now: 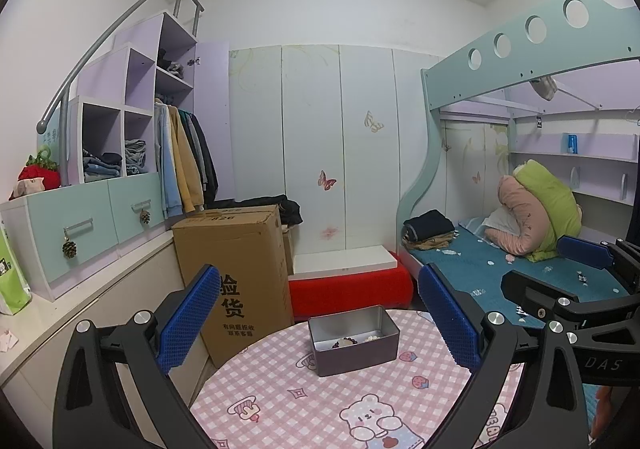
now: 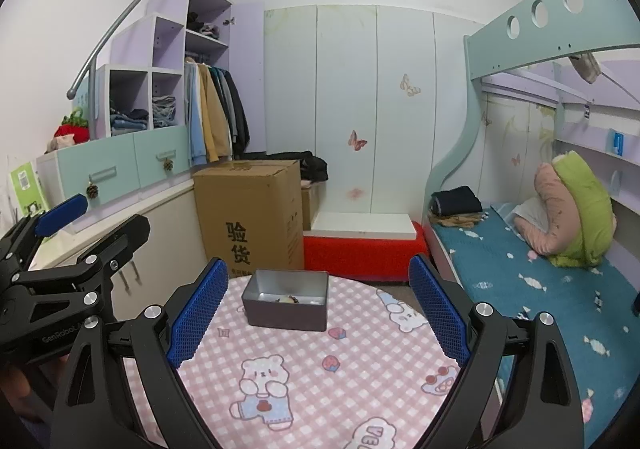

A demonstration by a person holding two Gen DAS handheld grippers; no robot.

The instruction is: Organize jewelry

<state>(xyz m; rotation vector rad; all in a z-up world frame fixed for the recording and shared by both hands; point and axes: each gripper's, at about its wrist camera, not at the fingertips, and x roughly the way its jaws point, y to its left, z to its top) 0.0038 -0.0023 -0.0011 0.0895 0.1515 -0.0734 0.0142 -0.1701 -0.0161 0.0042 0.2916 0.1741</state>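
The right gripper (image 2: 318, 309) hangs with its blue-padded fingers (image 2: 198, 309) spread wide and empty above the pink checked surface (image 2: 360, 369). Between them sits an open metal tin (image 2: 286, 305) with small jewelry pieces (image 2: 290, 299) inside. The left gripper (image 2: 96, 219) shows at the left edge, fingers apart.

Child's bedroom, bunk bed (image 1: 532, 273), wardrobe (image 1: 312, 145)

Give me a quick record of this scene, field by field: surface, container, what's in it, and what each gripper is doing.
surface: round table with a pink checked cloth
container: grey metal box, lid off, at the far side of the table
contents: a few small jewelry pieces on the box floor, too small to identify
left gripper: open, holding nothing
right gripper: open, holding nothing
backdrop: cardboard carton behind the table
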